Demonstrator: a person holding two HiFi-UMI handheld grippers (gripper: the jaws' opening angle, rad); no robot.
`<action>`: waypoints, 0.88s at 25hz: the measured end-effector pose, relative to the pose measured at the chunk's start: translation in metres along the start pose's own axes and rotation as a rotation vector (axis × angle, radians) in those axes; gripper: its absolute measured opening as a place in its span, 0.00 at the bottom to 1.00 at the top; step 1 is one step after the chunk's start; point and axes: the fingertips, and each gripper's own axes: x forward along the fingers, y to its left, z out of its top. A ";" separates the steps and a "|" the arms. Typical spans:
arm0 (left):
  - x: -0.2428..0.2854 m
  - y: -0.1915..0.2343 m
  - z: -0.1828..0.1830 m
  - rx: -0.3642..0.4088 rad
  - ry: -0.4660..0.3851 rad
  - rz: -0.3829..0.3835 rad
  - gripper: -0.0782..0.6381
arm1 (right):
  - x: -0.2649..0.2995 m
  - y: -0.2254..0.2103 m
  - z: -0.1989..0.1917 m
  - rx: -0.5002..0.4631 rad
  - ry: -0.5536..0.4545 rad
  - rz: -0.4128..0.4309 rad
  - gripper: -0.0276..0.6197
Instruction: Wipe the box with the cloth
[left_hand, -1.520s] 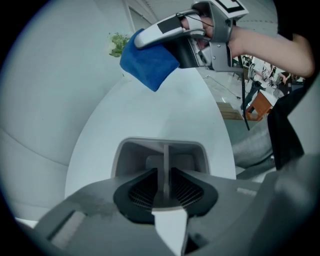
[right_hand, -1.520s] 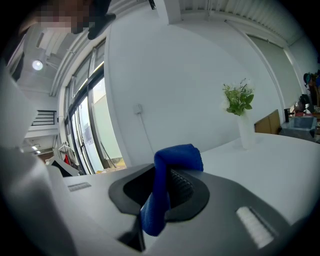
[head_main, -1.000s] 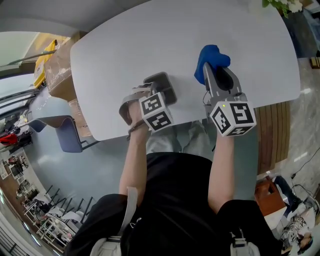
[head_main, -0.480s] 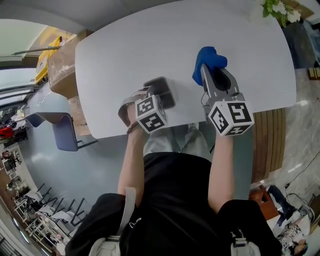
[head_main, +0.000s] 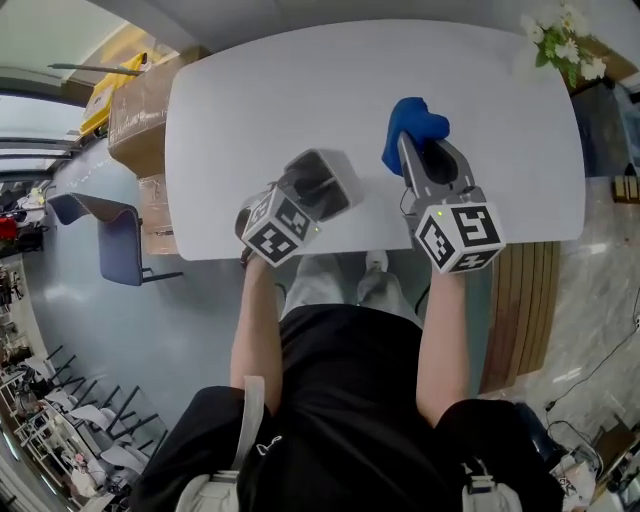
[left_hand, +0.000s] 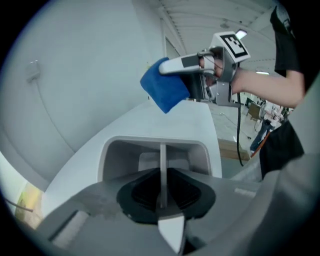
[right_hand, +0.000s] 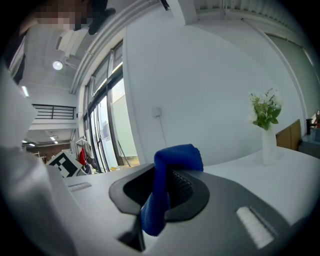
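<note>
While the box is pinched by its wall in the closed left gripper over the table, the cloth is clamped in the right gripper, apart. Wiping is judged not yet begun.

A white, round-cornered worktop carries a slim white vase of green-and-white flowers at its far right. Brown cardboard cartons and a grey-blue chair stand left.

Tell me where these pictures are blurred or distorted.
Head view: the box and left tool look motion-blurred, and the table edge bows. Left gripper view: dark round corners. Right gripper view: cloth sharp, windows bright.
</note>
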 end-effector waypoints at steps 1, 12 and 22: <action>-0.005 0.002 0.005 -0.016 -0.037 0.012 0.18 | 0.000 0.004 0.002 -0.011 0.001 0.016 0.13; -0.063 0.006 0.062 -0.101 -0.354 0.097 0.18 | -0.017 0.060 0.027 -0.241 0.047 0.281 0.13; -0.098 0.007 0.091 -0.106 -0.465 0.144 0.18 | -0.043 0.115 0.031 -0.411 0.066 0.582 0.13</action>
